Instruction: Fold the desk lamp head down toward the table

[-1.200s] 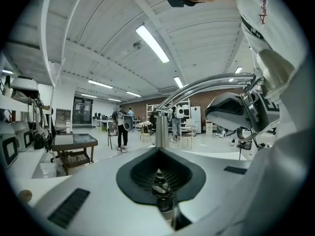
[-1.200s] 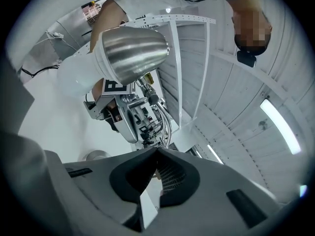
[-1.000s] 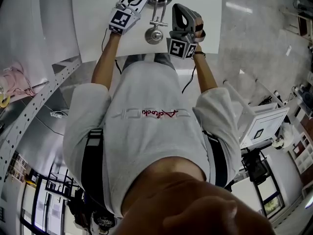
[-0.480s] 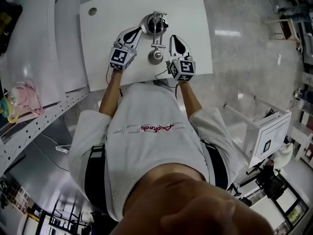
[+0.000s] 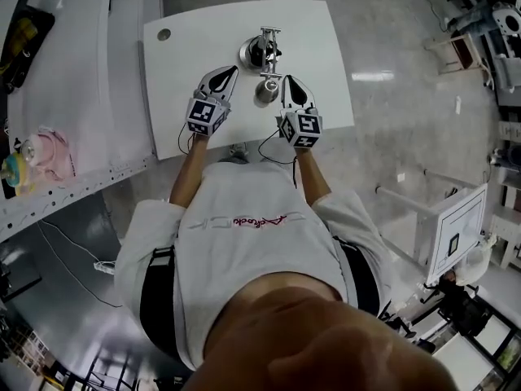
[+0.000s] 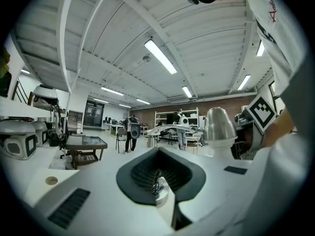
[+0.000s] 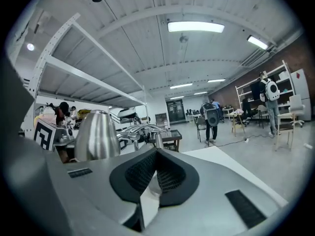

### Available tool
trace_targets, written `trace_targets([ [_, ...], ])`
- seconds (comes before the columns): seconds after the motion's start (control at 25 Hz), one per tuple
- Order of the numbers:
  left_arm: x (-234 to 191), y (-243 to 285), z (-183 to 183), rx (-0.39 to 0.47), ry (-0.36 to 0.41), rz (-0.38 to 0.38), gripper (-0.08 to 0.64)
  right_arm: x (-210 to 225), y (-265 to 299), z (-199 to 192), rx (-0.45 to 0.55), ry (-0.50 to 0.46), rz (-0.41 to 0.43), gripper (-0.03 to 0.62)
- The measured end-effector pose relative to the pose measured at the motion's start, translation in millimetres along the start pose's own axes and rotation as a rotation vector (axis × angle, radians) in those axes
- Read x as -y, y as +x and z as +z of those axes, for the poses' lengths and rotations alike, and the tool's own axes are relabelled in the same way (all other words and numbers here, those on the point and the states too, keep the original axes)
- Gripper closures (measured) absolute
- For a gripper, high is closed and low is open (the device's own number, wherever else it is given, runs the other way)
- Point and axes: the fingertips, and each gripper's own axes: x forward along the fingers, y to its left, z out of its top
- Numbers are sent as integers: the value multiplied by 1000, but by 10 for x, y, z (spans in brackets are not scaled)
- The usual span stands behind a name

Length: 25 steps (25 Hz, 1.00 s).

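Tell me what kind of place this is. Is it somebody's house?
Probably a big lab or workshop, not a house. There are long strip lights on a high ceiling, open metal shelves by the wall, and a white table on a bare grey floor.

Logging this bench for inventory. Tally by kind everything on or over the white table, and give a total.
Desk lamp: 1
Grippers: 2 (left gripper, right gripper)
Total: 3
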Motion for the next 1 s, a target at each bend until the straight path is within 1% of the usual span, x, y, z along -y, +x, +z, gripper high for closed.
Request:
trace_targets([
  [0.24,253,-145,52,12,-16,32,532,39,-319,11,10,-2,6,574],
  [0.36,292,-145,83,15,3,41,532,46,-373,8,18,-13,10,574],
  [0.48,404,-229,76,18,0,55,532,8,-484,-68,1,-24,17,574],
  [0.64,487,-282,109,26,19,60,532,-61,-547,-66,1,-35,21,575],
  [0.8,562,-354,61,20,13,62,532,-130,-637,-38,14,-38,29,575],
  [1.0,628,-357,57,20,18,62,532,-101,-678,5,23,-42,31,575],
])
